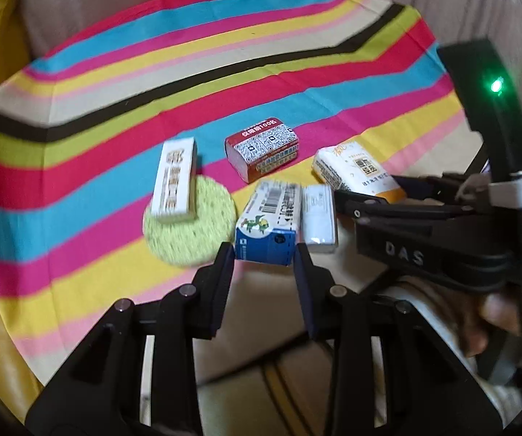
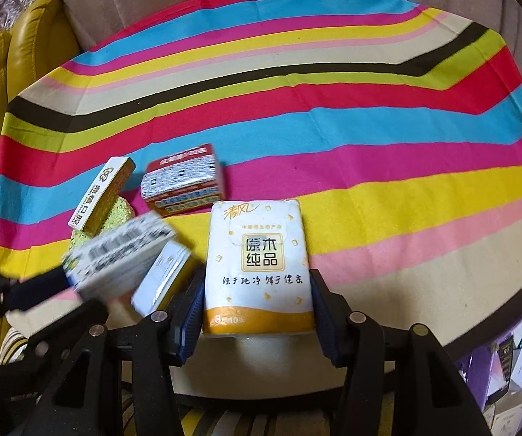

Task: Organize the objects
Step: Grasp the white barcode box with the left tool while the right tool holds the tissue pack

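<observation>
My left gripper is shut on the near end of a blue and white barcode box, which shows blurred in the right wrist view. My right gripper is shut on a white and orange tissue pack, its pads against the pack's two long sides. The same pack lies to the right in the left wrist view. A small white pack sits just right of the blue box. Everything rests on a striped cloth.
A red box with QR codes lies behind the blue box. A long white and gold box leans on a round green pad. A yellow cushion borders the cloth on the left, beige upholstery behind.
</observation>
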Demonstrator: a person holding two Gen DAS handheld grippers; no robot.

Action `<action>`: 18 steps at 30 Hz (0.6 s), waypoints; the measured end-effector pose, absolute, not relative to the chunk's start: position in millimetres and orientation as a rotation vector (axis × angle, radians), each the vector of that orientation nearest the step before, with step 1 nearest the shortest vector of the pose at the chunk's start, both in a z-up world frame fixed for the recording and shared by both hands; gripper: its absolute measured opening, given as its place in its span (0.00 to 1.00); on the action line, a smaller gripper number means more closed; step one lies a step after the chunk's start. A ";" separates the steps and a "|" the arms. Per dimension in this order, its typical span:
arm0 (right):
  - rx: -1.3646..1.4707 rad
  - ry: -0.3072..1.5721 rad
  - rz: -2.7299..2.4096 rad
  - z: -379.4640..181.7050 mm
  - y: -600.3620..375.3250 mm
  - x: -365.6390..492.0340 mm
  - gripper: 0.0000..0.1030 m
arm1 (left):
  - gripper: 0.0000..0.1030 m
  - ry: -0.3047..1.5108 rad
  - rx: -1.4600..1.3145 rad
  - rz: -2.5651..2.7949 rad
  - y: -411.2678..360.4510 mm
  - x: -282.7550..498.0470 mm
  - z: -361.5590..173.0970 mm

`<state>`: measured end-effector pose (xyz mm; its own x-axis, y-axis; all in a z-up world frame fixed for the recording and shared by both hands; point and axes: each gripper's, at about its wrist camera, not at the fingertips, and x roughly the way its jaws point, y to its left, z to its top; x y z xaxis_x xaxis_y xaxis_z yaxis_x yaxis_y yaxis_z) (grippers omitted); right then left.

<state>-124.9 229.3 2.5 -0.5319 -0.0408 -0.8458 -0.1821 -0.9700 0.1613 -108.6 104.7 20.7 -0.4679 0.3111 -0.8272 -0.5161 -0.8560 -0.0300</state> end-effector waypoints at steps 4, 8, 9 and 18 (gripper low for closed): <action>-1.456 0.343 2.662 8.5 228.9 -116.6 0.52 | 0.37 0.203 -1.273 2.367 97.1 -94.1 25.8; -1.451 0.335 2.669 12.3 227.3 -105.5 0.52 | 0.37 0.117 -1.336 2.375 90.0 -82.9 22.5; -1.453 0.338 2.669 12.1 229.2 -102.5 0.52 | 0.37 0.095 -1.355 2.374 87.5 -80.0 20.8; -1.450 0.356 2.674 19.7 231.6 -70.3 0.52 | 0.39 0.077 -1.463 2.312 87.8 -65.3 8.0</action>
